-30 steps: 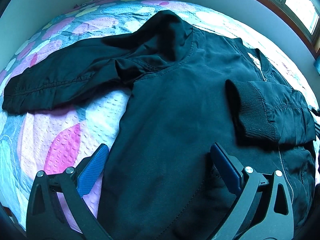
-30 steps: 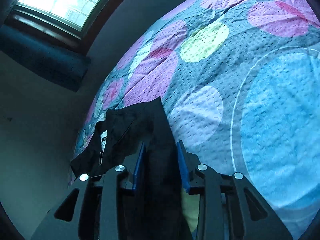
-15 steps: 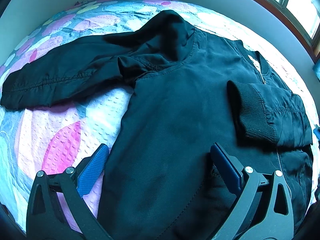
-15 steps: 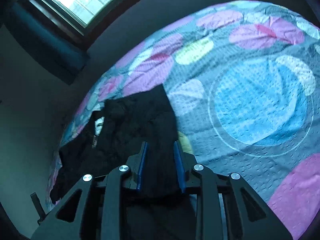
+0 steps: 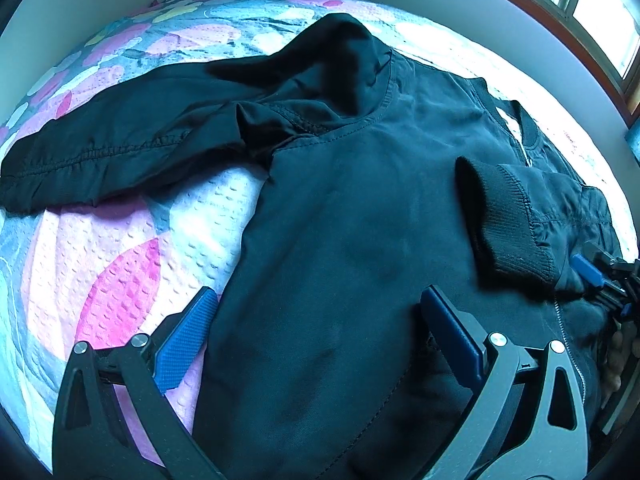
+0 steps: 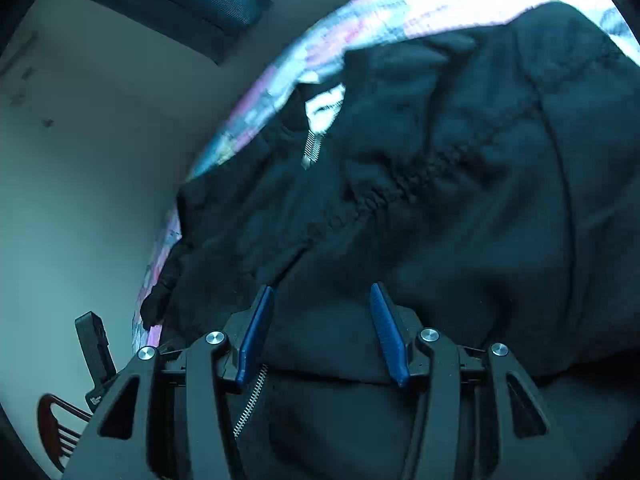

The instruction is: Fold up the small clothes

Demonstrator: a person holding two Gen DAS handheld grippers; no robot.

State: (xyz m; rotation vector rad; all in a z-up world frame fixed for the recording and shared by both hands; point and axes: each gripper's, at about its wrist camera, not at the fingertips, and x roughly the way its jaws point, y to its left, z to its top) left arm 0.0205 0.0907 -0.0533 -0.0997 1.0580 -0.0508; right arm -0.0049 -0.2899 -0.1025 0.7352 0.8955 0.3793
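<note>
A small black jacket [image 5: 352, 208] lies flat on the bed. One sleeve [image 5: 108, 160] stretches out to the left. The other sleeve, with a ribbed cuff [image 5: 500, 220], is folded across the body. My left gripper [image 5: 316, 320] is open and empty, its jaws straddling the jacket's lower left edge. My right gripper [image 6: 320, 320] has opened and hovers just over the folded sleeve [image 6: 420, 184]; it also shows at the right edge of the left wrist view [image 5: 592, 276]. The zipper [image 6: 312, 148] shows near the collar.
The bed has a quilted cover with pink, blue and yellow blobs [image 5: 120, 280]. A pale wall [image 5: 440, 0] and a window [image 5: 600, 12] run behind the bed. A wooden chair [image 6: 60, 428] and a dark stand [image 6: 94, 344] are beside the bed.
My right gripper carried the sleeve over the jacket body, laid it down and opened its jaws. The left gripper has stayed in place, open.
</note>
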